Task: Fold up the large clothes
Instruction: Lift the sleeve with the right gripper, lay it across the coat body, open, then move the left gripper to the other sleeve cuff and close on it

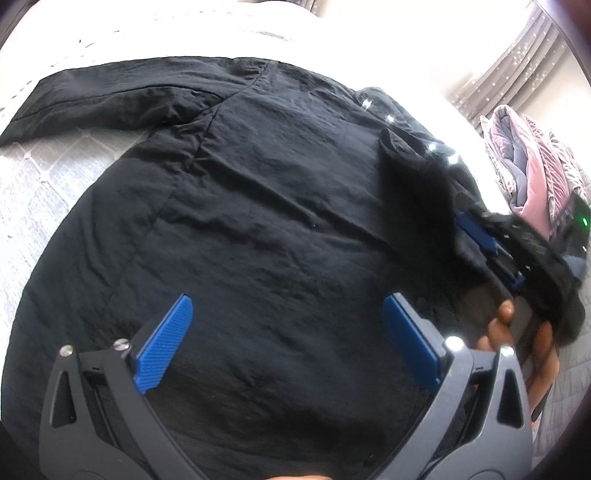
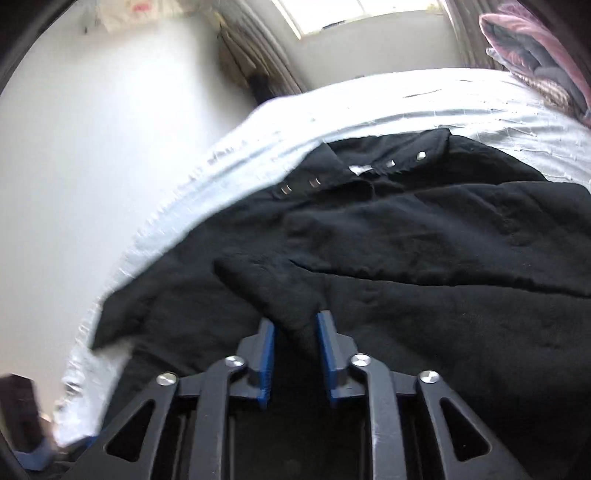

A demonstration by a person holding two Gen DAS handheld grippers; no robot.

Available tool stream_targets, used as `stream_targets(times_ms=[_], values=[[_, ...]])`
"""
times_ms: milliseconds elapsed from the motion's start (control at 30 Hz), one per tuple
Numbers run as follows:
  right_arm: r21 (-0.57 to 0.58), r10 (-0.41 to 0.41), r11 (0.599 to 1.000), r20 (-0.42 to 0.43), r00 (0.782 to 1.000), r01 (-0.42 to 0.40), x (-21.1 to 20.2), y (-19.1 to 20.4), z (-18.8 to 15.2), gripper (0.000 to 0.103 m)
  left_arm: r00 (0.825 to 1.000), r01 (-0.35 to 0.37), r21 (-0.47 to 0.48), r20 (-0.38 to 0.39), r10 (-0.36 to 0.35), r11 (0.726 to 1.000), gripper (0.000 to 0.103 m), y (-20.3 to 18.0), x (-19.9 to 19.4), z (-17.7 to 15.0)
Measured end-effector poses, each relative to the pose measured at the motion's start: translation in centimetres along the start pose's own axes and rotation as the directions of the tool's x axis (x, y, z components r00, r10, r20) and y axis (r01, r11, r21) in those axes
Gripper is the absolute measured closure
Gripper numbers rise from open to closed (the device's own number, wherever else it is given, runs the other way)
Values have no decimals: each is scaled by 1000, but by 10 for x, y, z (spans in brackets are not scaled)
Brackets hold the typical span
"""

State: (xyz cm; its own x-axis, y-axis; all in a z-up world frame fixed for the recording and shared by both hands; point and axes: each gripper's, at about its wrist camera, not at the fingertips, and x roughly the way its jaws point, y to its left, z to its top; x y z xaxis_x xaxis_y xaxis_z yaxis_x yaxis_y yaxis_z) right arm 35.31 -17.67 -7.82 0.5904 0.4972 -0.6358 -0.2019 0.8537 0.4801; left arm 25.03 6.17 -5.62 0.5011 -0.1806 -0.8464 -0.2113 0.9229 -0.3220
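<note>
A large black jacket (image 1: 258, 206) lies spread on a pale quilted bed (image 1: 44, 192), one sleeve (image 1: 110, 99) stretched out to the far left. My left gripper (image 1: 288, 332) is open and empty, hovering over the jacket's body. My right gripper (image 2: 295, 328) is shut on a fold of the jacket's black sleeve (image 2: 273, 284) and holds it over the body. The right gripper also shows in the left wrist view (image 1: 480, 236), at the jacket's right side with cloth in it. The jacket's snap-button front edge (image 2: 351, 170) lies toward the far side.
A pile of pink and grey bedding (image 1: 535, 166) sits at the far right of the bed; it also shows in the right wrist view (image 2: 543, 55). A white wall (image 2: 92, 147), curtains and a window (image 2: 354, 14) lie beyond the bed.
</note>
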Motion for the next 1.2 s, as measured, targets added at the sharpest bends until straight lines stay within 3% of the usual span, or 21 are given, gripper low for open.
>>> stream_targets(times_ms=[67,133,300,367,433,467,533,667,800,933,1033,1067,1167,1200], values=[[64,114,991,19,993,-115,-8,-7,-4,48,1000,-2,0,0,2,1000,0,1,-1,0],[76,138,987,26,990,-140,-6,-6,-1,46,1000,-4,-1,4,4,1000,0,2,-1,0],[56,-83,995,-20,996,84,28,-2,-5,46,1000,-18,8,8,18,1000,0,0,-1,0],[38,-157,986,-80,984,161,53,0,-12,46,1000,-22,13,9,22,1000,0,0,-1,1],[-48,-235,971,-61,970,233,56,18,-16,44,1000,-28,11,14,28,1000,0,3,-2,3],[-71,-257,965,-66,964,252,53,26,-17,44,999,-36,6,19,36,999,0,5,-3,4],[-49,-225,974,-71,972,222,50,27,-17,45,998,-60,-15,23,61,998,0,17,-3,10],[15,-200,980,0,980,200,-12,34,-33,45,994,-98,-112,30,102,989,0,52,-9,26],[70,-163,984,-27,986,164,-70,28,-63,45,981,-167,-197,66,183,966,0,96,-23,45],[13,-242,970,41,969,242,-125,41,-86,45,963,-233,-236,76,257,943,0,131,-32,58],[-11,-285,956,196,938,293,-171,57,-97,25,949,-277,-257,75,305,926,0,162,-37,71],[-7,-279,958,216,936,288,-179,61,-100,19,935,-317,-258,73,346,913,0,174,-39,77],[-12,-280,957,218,935,289,-184,64,-112,19,903,-396,-275,58,426,876,0,209,-43,94],[-18,-283,956,213,935,293,-182,63,-116,19,901,-402,-290,44,432,869,0,222,-44,98]])
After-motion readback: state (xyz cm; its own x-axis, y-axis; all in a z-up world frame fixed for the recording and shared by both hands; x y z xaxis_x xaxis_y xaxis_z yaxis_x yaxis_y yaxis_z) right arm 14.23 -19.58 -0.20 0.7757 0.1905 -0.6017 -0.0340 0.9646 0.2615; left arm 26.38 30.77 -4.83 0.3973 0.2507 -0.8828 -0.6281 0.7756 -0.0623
